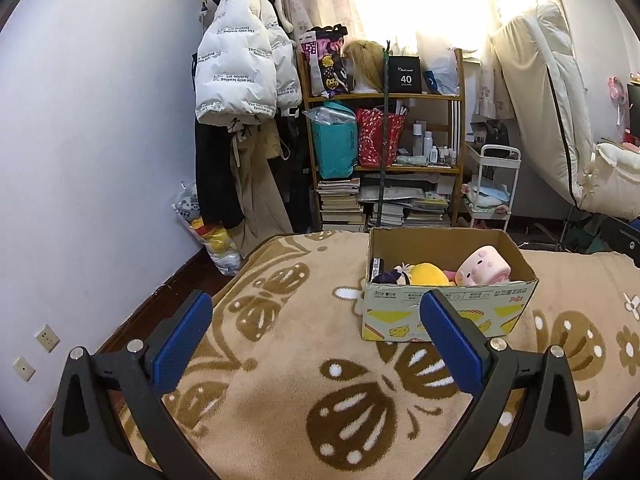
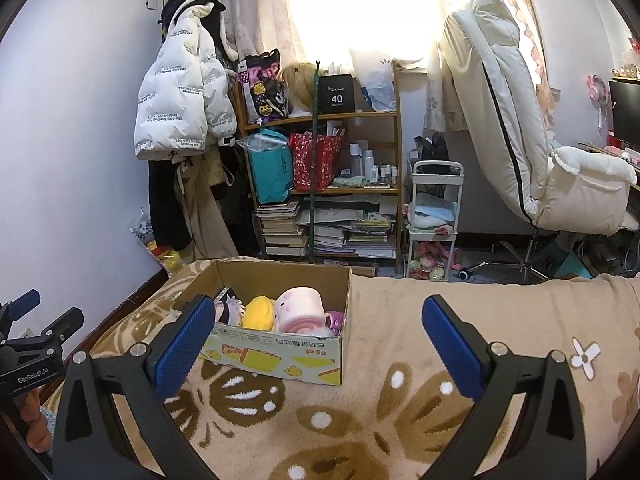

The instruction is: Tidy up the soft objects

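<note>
A bed with a tan blanket (image 1: 280, 360) (image 2: 400, 320) with brown flowers holds one open box (image 1: 448, 312) (image 2: 280, 356). The box sits ahead of both sets of jaws.

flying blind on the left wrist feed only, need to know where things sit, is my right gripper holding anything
Observer: No. The right gripper is open with nothing between its blue pads.
Operator: anything in the box behind the pink toy
Observer: Yes, a small purple plush sits beside the pink plush in the cardboard box.
Operator: where's my left gripper from there
Observer: The left gripper sits at the far left edge, left of the box.
</note>
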Available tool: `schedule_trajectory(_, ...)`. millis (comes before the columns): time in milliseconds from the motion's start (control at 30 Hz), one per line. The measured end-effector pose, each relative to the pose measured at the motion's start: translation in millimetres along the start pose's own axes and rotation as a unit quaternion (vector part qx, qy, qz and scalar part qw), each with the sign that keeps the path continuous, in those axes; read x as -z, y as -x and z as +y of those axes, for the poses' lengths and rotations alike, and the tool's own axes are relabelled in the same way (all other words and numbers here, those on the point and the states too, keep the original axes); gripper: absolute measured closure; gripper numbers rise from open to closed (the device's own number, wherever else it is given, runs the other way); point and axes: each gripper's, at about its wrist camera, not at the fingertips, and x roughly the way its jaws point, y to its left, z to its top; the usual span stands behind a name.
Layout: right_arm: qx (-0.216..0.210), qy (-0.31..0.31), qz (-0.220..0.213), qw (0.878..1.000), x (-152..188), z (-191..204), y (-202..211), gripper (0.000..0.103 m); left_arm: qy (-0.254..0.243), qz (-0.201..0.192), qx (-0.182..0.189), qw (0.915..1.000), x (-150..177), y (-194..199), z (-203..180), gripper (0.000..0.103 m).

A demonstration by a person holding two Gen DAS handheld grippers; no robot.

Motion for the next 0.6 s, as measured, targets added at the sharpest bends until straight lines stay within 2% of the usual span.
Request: schedule_trajectory(600, 0.008, 0.000, -0.002, 1.000, 1.4, -2.6, -2.6, 0.000, -0.009, 0.001, -0.002, 1.0000, 0.2, -1.4, -1.8, 0.001)
